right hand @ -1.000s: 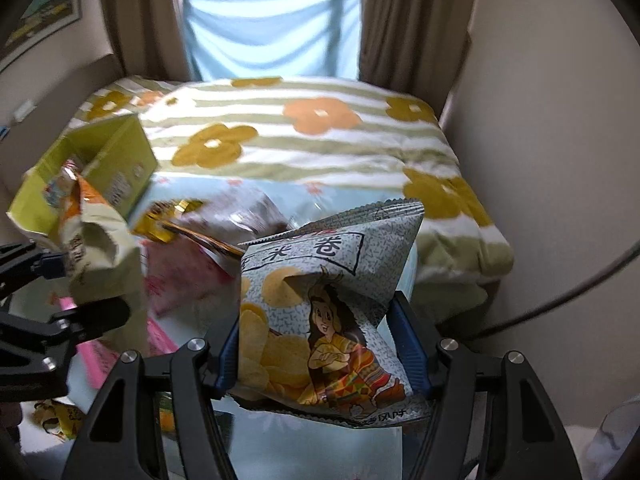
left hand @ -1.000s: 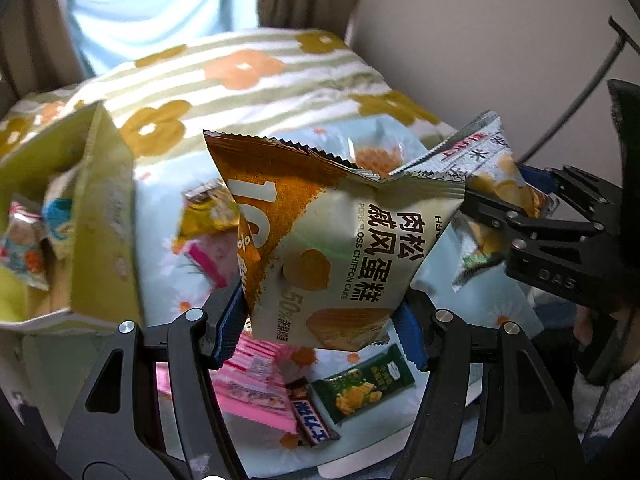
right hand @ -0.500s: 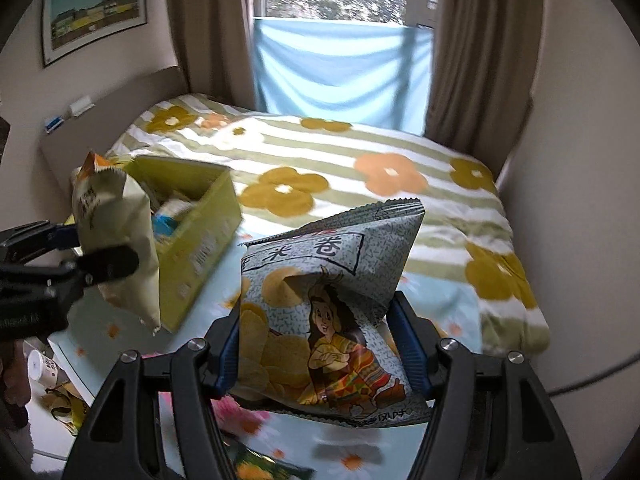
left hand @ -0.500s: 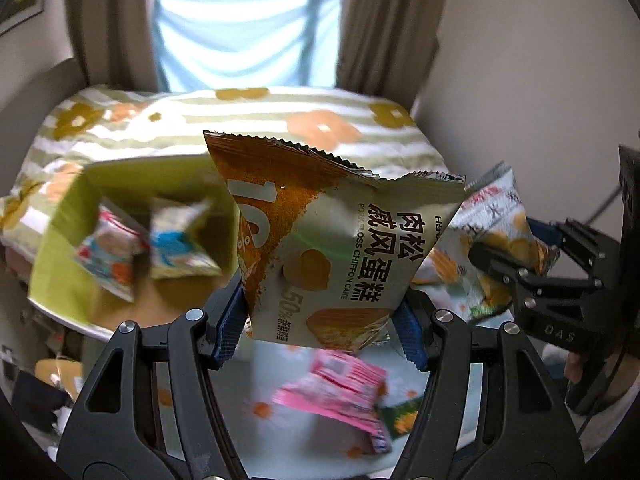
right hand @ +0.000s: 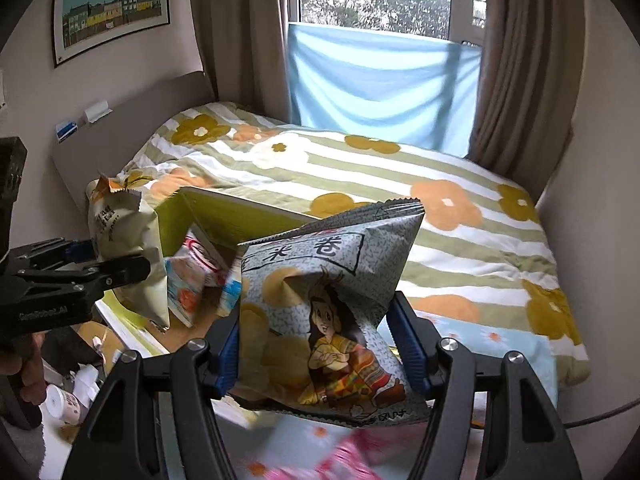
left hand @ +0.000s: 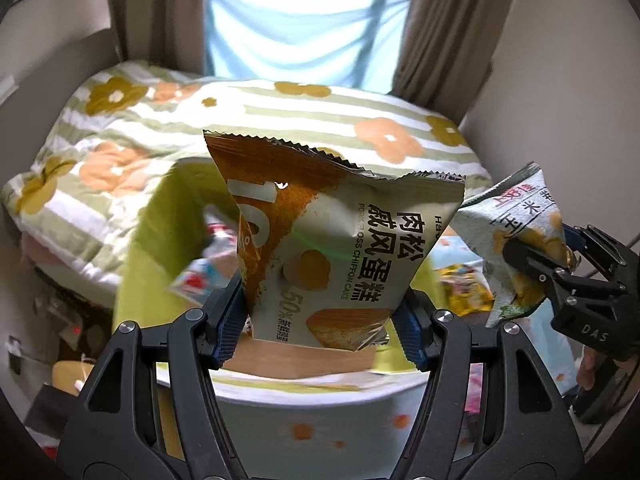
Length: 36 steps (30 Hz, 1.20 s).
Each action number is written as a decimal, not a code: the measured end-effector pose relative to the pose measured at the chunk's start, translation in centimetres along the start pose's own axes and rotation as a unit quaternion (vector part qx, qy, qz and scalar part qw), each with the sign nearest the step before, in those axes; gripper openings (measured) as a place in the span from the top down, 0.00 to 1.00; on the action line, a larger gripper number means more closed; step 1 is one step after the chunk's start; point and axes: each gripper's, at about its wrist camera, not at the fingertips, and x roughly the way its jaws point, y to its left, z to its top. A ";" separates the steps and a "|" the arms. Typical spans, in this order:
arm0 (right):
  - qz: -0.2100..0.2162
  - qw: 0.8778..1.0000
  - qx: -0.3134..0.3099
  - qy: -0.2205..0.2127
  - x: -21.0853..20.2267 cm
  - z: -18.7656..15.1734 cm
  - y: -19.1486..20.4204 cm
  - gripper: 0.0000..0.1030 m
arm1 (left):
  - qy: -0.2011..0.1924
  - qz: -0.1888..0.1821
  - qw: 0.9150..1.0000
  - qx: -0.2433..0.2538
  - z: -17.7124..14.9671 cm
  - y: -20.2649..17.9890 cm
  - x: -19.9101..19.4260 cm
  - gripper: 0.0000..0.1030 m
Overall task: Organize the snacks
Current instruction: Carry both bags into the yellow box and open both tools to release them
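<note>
In the left wrist view the left gripper [left hand: 320, 326] is clamped on the lower end of a cake bag [left hand: 340, 248], its 2 blue pads pressing the bag's sides so it stands upright at the centre. At 3 o'clock the right gripper [left hand: 538, 258] grips a grey chip bag [left hand: 516, 224]. In the right wrist view the right gripper [right hand: 320, 354] is likewise clamped on the chip bag [right hand: 320, 304], which stands between its pads, while the left gripper [right hand: 114, 260] holds the cake bag [right hand: 128, 240] at 9 o'clock. Just behind both bags sits an open green box [right hand: 236, 216] with small packets [right hand: 196, 276] inside, on a pale blue floral cloth [right hand: 500, 344]. Beyond lie a striped flowered bed [right hand: 360, 168], then brown curtains [right hand: 520, 60] and a blue sheet [right hand: 380, 80] at 12 o'clock.
</note>
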 end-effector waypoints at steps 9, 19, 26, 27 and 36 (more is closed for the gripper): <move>-0.013 0.999 0.040 0.031 4.8 1.0 5.1 0.40 | 0.049 0.000 0.999 0.020 0.7 7.6 3.6 0.41; -0.034 0.997 0.044 0.050 7.4 0.0 7.2 0.40 | 0.080 -0.004 0.994 0.074 -1.9 8.4 6.6 0.41; -0.028 0.996 0.061 0.061 8.8 -0.7 6.8 0.40 | 0.079 -0.001 0.994 0.072 -2.7 8.4 6.9 0.12; -0.027 0.996 0.065 0.062 8.9 -0.8 6.7 0.40 | 0.072 0.003 0.995 0.072 -2.7 8.4 6.6 0.03; -0.010 0.995 0.066 0.078 9.4 -1.8 7.1 0.40 | 0.059 -0.004 0.997 0.047 -2.7 9.3 5.1 0.00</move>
